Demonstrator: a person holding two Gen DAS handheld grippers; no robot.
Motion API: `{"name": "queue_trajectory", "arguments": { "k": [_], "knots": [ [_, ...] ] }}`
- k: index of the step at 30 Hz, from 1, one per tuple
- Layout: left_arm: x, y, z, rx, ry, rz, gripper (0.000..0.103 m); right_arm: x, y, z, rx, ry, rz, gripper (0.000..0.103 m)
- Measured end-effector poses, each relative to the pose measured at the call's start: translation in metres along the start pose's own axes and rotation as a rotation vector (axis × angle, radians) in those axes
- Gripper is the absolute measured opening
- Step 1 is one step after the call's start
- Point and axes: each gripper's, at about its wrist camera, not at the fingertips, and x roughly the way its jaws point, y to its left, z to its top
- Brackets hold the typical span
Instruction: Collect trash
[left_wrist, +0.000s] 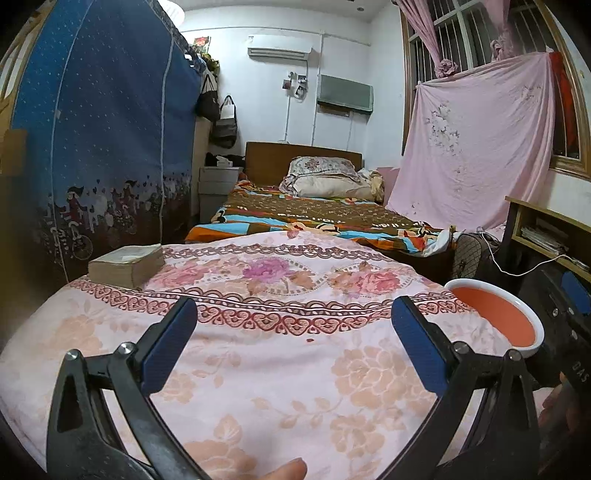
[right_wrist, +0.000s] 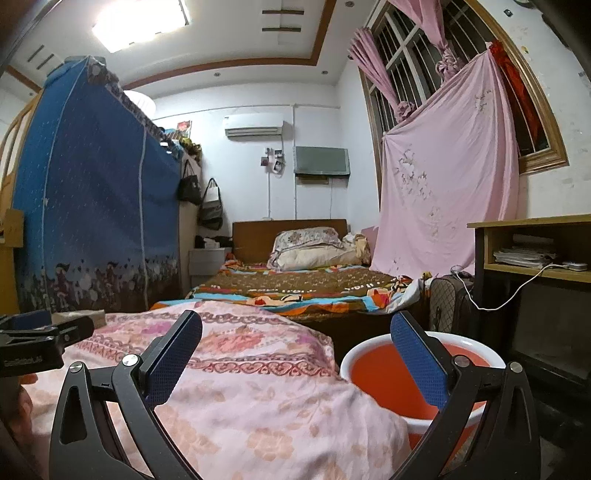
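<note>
An orange basin with a white rim (left_wrist: 495, 317) stands just off the right edge of the table, which is draped in a pink floral cloth (left_wrist: 280, 369). My left gripper (left_wrist: 295, 343) hovers open over the cloth, nothing between its blue pads. A tiny dark red speck (left_wrist: 309, 339) lies on the cloth between the fingers; no other trash shows. My right gripper (right_wrist: 297, 358) is open too, low over the table's right corner, its right finger (right_wrist: 421, 362) in front of the basin (right_wrist: 376, 384). Each gripper shows at the edge of the other's view.
A thick old book (left_wrist: 127, 260) lies at the table's far left. Beyond are a bed (left_wrist: 314, 218), a blue fabric wardrobe (left_wrist: 103, 147) on the left, and a wooden desk (right_wrist: 535, 251) with a suitcase (right_wrist: 448, 302) and white cable on the right.
</note>
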Motion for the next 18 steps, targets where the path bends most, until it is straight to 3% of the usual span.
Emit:
{"name": "queue_trajectory", "arguments": {
  "k": [18],
  "knots": [
    [-0.015,0.018,-0.01,0.025,-0.048,0.05,0.091,0.0,0.017,-0.015,-0.017,0.08,0.008,0.103]
  ]
}}
